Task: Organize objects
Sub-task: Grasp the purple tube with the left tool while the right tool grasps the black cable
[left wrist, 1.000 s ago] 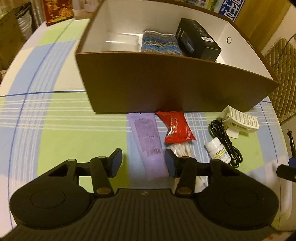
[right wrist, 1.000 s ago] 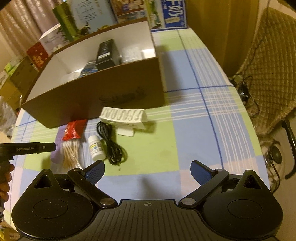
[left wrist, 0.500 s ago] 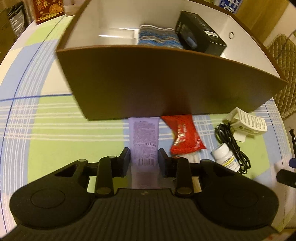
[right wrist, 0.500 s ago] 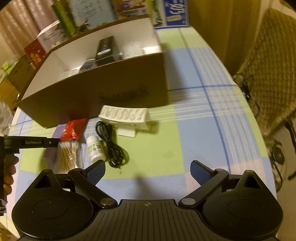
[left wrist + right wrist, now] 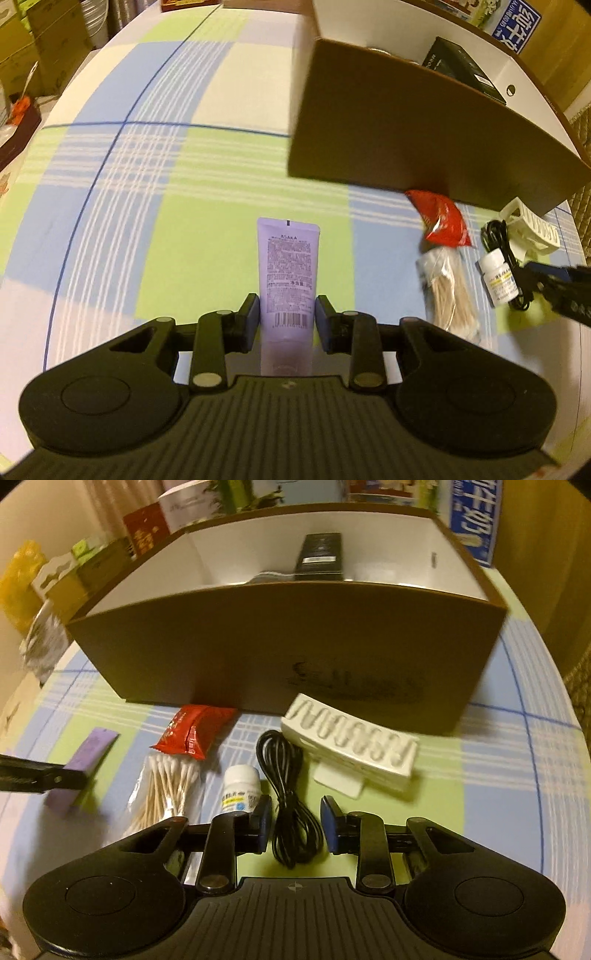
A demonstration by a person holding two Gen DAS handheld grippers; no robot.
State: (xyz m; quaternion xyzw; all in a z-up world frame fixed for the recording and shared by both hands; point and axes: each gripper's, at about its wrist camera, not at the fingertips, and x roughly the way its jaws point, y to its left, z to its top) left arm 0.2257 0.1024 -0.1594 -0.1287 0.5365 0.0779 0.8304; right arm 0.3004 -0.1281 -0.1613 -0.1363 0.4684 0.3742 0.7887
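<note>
Our left gripper [image 5: 287, 314] clamps the purple tube [image 5: 289, 271], which points ahead from between its pads. Our right gripper [image 5: 293, 819] is parted, straddling the black cable [image 5: 286, 794] without touching it. Beyond both, the box [image 5: 288, 646] stands on the checked tabletop [image 5: 147, 177]; cartons line the far edge.

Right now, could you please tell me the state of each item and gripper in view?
Left gripper: jaws shut on the purple tube.
Right gripper: jaws open, straddling the black cable.
Cardboard box: open-topped, holding a black box.
White pill bottle: capped, lying down.
Red packet: sealed, flat.
</note>
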